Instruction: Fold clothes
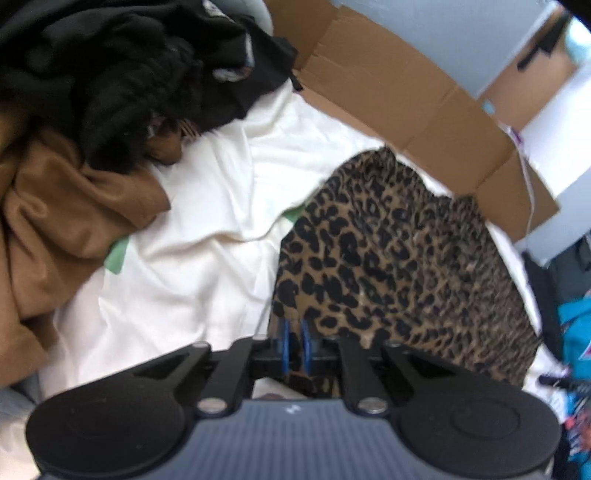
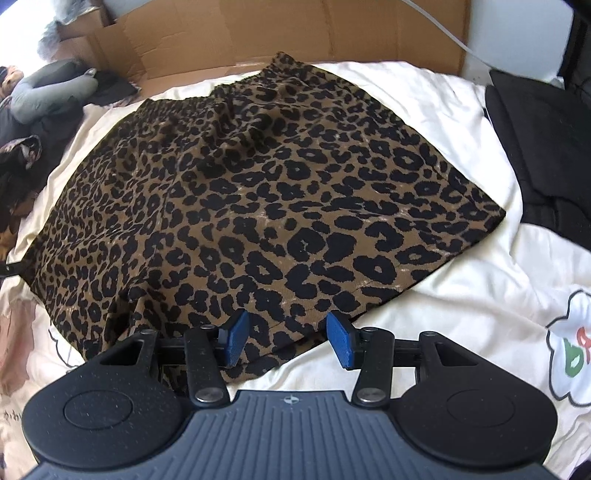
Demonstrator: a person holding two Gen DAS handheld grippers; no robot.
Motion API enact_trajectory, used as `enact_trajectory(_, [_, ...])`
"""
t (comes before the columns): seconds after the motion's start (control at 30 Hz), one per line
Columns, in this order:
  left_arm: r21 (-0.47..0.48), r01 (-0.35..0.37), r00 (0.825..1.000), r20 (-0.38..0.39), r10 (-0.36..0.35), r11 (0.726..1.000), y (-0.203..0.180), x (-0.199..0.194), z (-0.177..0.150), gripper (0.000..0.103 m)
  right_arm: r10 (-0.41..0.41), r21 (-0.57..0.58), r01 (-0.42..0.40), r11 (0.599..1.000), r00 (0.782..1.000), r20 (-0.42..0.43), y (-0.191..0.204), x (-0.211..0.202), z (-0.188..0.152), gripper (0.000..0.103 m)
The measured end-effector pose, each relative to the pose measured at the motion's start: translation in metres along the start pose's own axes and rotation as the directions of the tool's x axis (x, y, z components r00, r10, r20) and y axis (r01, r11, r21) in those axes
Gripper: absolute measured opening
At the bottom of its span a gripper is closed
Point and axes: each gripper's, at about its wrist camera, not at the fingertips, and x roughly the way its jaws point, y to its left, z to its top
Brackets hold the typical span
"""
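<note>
Your left tool (image 1: 294,338) looks pinched on the near edge of the leopard skirt (image 2: 266,199), which lies spread on the bed (image 2: 461,280) ahead. Your right tool (image 2: 287,338) straddles the hem, pads apart; clamp it before lifting, both corners together.

bed: cream sheet (image 2: 461,258), pretty rumpled, fills the middle of both views, cartoon flower print (image 2: 570,354) at lower right
cardboard: flattened brown sheets (image 2: 258,33) stand along the top, behind the bed
wall: pale blue (image 1: 424,22), upper right of the left view
light: bright daylight, upper left corner of the right view
</note>
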Motion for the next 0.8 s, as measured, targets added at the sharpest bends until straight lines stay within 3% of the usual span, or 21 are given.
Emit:
enact_trajectory(0.07, [0.007, -0.019, 1.0, -0.008, 0.019, 1.0, 0.002, 0.006, 0.002, 0.021, -0.001, 0.001, 0.001, 1.0, 1.0, -0.005, -0.001, 0.002, 0.0, 0.054])
enact_trajectory(0.17, [-0.01, -0.031, 0.999, -0.015, 0.031, 0.999, 0.01, 0.012, 0.006, 0.024, -0.002, 0.001, 0.002, 1.0, 1.0, -0.012, -0.001, 0.004, 0.0, 0.054])
enact_trajectory(0.4, [-0.093, 0.089, 0.994, -0.052, -0.094, 0.992, 0.024, 0.014, 0.003, 0.024, 0.004, -0.003, -0.004, 1.0, 1.0, -0.009, 0.002, 0.001, 0.002, 0.054])
enact_trajectory(0.5, [-0.11, 0.083, 0.995, -0.041, -0.088, 0.99, 0.024, 0.007, 0.003, 0.006, 0.017, -0.011, -0.017, 1.0, 1.0, 0.007, 0.007, -0.005, 0.007, 0.054])
enact_trajectory(0.7, [-0.127, 0.07, 0.997, -0.006, -0.072, 0.989, 0.01, -0.011, 0.016, 0.005, 0.069, -0.12, -0.065, 0.991, 0.997, 0.031, 0.021, -0.012, 0.019, 0.054])
enact_trajectory(0.8, [-0.086, 0.078, 0.997, 0.0, -0.079, 0.993, -0.012, -0.025, 0.024, 0.005, 0.076, -0.141, -0.068, 0.988, 0.996, 0.053, 0.027, -0.016, 0.026, 0.054])
